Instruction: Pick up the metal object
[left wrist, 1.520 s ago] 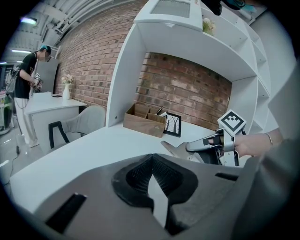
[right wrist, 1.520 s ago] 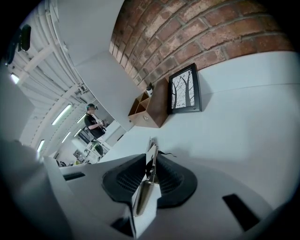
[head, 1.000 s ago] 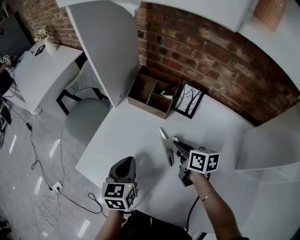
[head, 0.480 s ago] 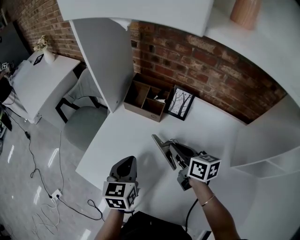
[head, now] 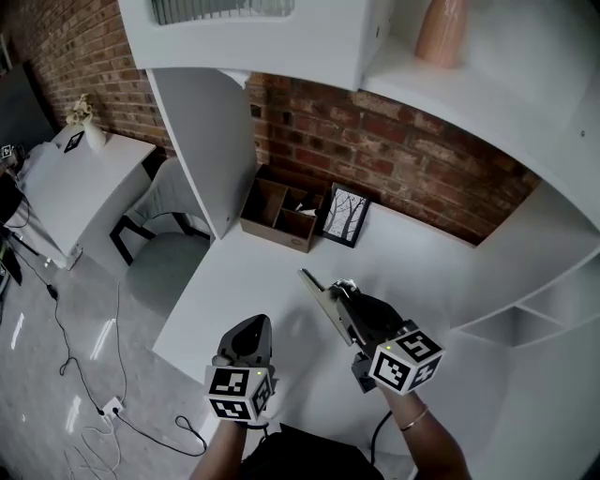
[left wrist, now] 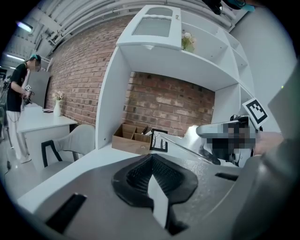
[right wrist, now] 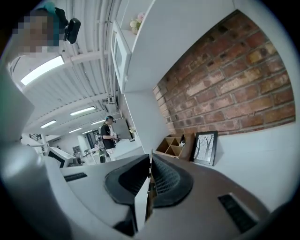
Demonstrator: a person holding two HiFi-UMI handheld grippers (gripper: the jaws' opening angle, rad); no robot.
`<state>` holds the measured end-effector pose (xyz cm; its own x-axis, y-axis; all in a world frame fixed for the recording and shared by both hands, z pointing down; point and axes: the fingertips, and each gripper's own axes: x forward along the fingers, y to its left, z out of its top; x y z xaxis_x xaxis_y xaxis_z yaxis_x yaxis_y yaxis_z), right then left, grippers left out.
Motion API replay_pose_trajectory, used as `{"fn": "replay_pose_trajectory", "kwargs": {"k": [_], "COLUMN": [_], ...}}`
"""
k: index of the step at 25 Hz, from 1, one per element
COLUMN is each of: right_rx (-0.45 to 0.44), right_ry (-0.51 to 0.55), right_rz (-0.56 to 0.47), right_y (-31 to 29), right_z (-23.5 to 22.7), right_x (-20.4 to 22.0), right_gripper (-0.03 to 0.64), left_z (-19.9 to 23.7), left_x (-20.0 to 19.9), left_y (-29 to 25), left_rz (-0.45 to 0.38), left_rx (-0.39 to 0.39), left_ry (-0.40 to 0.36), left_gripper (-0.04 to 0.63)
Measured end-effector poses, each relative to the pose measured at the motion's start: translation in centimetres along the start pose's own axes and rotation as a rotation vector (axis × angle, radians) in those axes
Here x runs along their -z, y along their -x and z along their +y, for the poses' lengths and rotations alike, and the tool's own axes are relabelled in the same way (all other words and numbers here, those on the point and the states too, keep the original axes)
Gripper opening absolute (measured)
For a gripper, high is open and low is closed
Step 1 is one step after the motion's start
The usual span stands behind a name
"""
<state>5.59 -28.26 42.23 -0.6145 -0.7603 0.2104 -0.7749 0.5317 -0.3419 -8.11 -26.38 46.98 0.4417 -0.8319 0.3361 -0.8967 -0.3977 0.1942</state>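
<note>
The metal object [head: 319,292] is a thin flat silvery plate, held up over the white desk [head: 253,272] with one end pointing to the far left. My right gripper [head: 341,298] is shut on its near part. In the right gripper view the plate [right wrist: 150,161] shows edge-on between the pressed pads. From the left gripper view the plate [left wrist: 187,147] slants as a thin bright edge at the right. My left gripper [head: 247,336] rests low at the desk's front edge, shut, with nothing between its pads.
A brown wooden organizer box [head: 277,217] and a framed tree picture [head: 343,216] stand at the back against the brick wall. White shelving hangs overhead with a pink vase [head: 441,28]. A grey chair [head: 164,262] is left of the desk. A person [right wrist: 108,133] stands far off.
My right gripper has carried the metal plate a little left and higher off the desk. The head view has tilted up toward the shelves. The left gripper has stayed put.
</note>
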Motion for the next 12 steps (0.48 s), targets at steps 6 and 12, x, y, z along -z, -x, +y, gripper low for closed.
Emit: {"fn": "replay_pose_trajectory", "kwargs": {"k": [6, 12], "right_rx": [0.020, 0.040], "right_ry": [0.057, 0.131], "right_rz": [-0.074, -0.137], "right_y": [2.4, 4.3], "right_z": [1.6, 2.9], "right_x": [-1.9, -3.4], "right_gripper": [0.021, 0.020], "left_z": [-0.7, -1.2], "left_x": [-0.9, -2.0], "left_y": [1.4, 2.3], "left_rz": [-0.023, -0.055], "left_rx": [0.009, 0.020], "left_ry": [-0.025, -0.043], "left_gripper": [0.008, 0.008]}}
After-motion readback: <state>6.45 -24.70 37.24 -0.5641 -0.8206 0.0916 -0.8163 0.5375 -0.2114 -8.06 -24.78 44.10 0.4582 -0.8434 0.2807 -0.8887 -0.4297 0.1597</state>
